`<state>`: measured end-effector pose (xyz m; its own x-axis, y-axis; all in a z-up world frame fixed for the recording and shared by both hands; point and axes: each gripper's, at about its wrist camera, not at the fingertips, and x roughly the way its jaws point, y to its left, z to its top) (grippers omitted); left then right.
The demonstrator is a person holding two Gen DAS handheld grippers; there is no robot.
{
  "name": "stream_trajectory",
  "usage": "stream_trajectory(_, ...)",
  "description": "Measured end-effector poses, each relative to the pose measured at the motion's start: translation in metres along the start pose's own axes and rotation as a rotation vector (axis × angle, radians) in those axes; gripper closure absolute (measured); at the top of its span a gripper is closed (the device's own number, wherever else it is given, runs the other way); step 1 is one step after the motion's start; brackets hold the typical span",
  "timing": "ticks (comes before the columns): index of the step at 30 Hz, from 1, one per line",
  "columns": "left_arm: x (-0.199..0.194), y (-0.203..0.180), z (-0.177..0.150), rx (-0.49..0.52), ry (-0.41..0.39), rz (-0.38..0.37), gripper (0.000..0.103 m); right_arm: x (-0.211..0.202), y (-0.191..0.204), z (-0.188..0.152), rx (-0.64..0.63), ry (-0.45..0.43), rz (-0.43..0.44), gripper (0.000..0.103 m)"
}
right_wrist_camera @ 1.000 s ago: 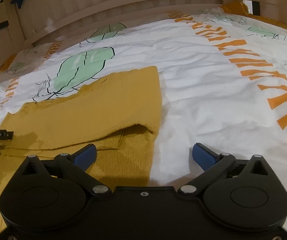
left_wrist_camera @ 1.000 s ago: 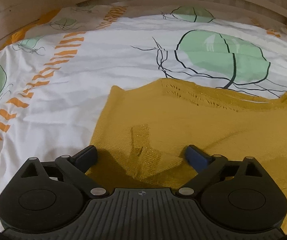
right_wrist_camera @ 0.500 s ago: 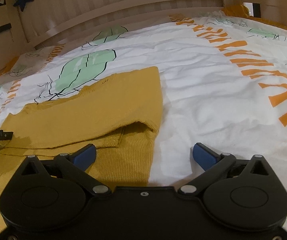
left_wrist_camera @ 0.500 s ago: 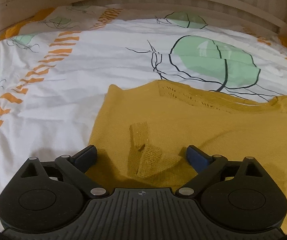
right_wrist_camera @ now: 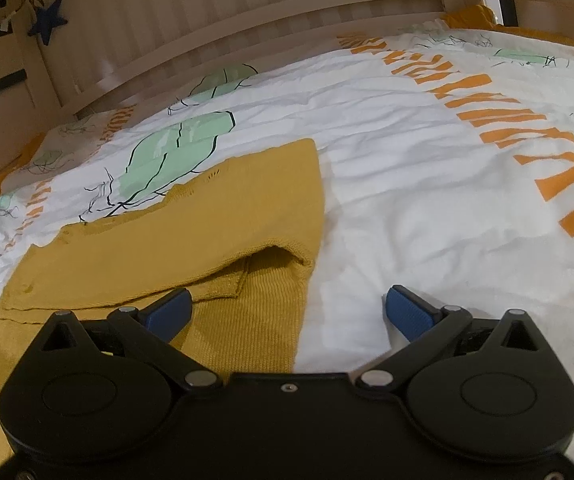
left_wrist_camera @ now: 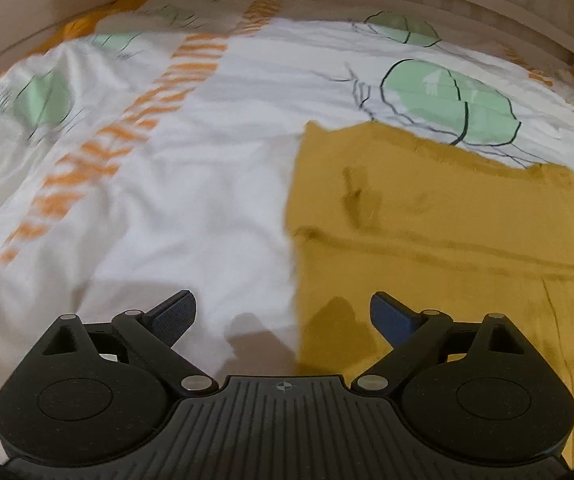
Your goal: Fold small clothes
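Observation:
A mustard-yellow knit garment [left_wrist_camera: 427,216] lies flat on the bed with its far part folded over toward me; the fold's edge runs across it. It also shows in the right wrist view [right_wrist_camera: 191,236], where the folded flap lifts slightly at its right corner. My left gripper [left_wrist_camera: 283,314] is open and empty, straddling the garment's left edge just above the sheet. My right gripper [right_wrist_camera: 287,312] is open and empty, straddling the garment's right edge.
The white bed sheet [left_wrist_camera: 167,200] has green leaf prints and orange stripes. A wooden slatted bed rail [right_wrist_camera: 247,16] runs along the far side. A blue star [right_wrist_camera: 47,20] hangs at the far left of the rail.
My left gripper has moved left, from over the garment to its left edge, and the small raised wrinkle between its fingers is gone. The right gripper has barely moved.

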<state>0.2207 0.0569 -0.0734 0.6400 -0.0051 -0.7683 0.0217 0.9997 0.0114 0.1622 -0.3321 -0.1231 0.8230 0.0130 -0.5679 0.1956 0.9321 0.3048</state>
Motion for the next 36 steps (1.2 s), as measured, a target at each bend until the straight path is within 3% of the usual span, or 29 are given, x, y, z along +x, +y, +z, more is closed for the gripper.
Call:
stream_trajectory(6,-0.038,0.030,-0.035,-0.035,0.018,0.007,0.009,-0.003,0.005,-0.002,-0.027,0.022,-0.022,0.000)
stream_trajectory(17,-0.092,0.053,-0.081,-0.050,0.019,-0.089,0.009,-0.035,0.015,-0.025,-0.123,0.100,-0.039,0.000)
stream_trajectory(29,-0.102,0.033,-0.120,0.074,0.078,-0.164,0.009,-0.097,0.023,-0.044,-0.084,0.353,0.001,0.000)
stream_trajectory(36,-0.101,0.020,-0.131,0.149,0.096,-0.163,0.009,-0.124,0.026,-0.064,-0.008,0.479,0.064,0.000)
